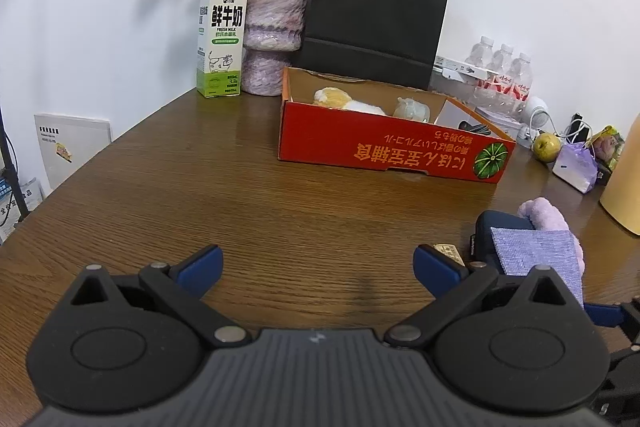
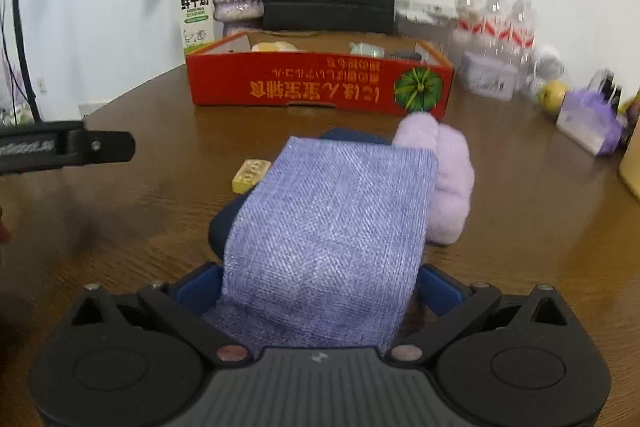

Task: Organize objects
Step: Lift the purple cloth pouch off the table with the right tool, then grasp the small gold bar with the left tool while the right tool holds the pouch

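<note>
A purple woven cloth [image 2: 328, 219] lies draped over a dark blue object [image 2: 222, 227], with a lilac plush [image 2: 448, 187] against its right side. My right gripper [image 2: 320, 291] stands open, wide, with the near end of the cloth between its blue pads [image 2: 440, 291]. A small yellow block [image 2: 250, 175] sits left of the cloth. Beyond is a red cardboard box [image 2: 320, 83] holding a yellow-white plush [image 1: 340, 99] and a pale figurine [image 1: 412, 107]. My left gripper [image 1: 318, 263] is open over bare wood, left of the cloth [image 1: 536, 251].
Against the wall stand a milk carton [image 1: 220, 39], a vase of dried flowers [image 1: 272, 35] and a black paper bag [image 1: 376, 23]. Water bottles [image 1: 504, 75], a yellow-green fruit [image 1: 546, 147], a purple pouch [image 1: 576, 167] and a yellow container [image 1: 624, 179] crowd the right.
</note>
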`<action>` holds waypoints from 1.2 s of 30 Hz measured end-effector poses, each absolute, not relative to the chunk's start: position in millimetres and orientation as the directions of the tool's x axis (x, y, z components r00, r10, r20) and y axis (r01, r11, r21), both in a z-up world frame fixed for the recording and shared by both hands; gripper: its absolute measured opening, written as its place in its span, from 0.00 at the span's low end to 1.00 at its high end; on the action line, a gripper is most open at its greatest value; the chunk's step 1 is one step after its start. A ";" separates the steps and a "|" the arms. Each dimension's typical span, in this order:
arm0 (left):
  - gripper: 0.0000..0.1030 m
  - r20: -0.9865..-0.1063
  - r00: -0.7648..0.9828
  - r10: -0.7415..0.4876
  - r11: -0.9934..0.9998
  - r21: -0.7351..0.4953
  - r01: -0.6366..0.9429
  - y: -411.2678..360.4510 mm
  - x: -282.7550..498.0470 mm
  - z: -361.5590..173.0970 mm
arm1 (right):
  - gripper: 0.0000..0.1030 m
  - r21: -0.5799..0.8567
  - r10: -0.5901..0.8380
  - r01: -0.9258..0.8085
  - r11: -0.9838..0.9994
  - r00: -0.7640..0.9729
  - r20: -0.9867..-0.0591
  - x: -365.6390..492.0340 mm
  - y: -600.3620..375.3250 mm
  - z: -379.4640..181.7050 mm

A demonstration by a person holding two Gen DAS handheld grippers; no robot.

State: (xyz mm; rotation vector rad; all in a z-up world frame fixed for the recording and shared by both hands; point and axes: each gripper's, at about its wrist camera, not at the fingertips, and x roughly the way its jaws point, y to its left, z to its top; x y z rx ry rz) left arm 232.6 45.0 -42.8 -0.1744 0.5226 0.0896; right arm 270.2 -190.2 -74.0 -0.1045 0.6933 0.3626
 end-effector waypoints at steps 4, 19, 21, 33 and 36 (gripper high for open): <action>1.00 -0.500 0.865 0.036 0.982 -0.144 -0.124 44.3 231.8 -42.3 | 0.90 0.029 0.307 -0.373 0.927 0.715 -0.628 265.2 -191.2 -74.0; 1.00 -0.508 0.860 0.041 0.981 -0.145 -0.132 45.0 232.0 -44.8 | 0.13 0.091 0.374 -0.399 0.913 0.723 -0.581 233.1 -211.3 -68.6; 1.00 -0.510 0.859 0.044 0.981 -0.142 -0.134 45.0 232.2 -45.0 | 0.12 0.109 0.384 -0.395 0.912 0.735 -0.559 229.6 -216.1 -66.9; 1.00 -0.530 0.846 0.056 0.987 -0.098 -0.127 33.9 239.9 -47.6 | 0.12 0.041 0.361 -0.385 0.922 0.817 -0.449 234.2 -231.3 -45.0; 1.00 -0.541 0.839 0.059 0.990 -0.079 -0.121 27.4 244.0 -47.5 | 0.12 0.023 0.354 -0.384 0.923 0.826 -0.439 245.3 -234.7 -43.0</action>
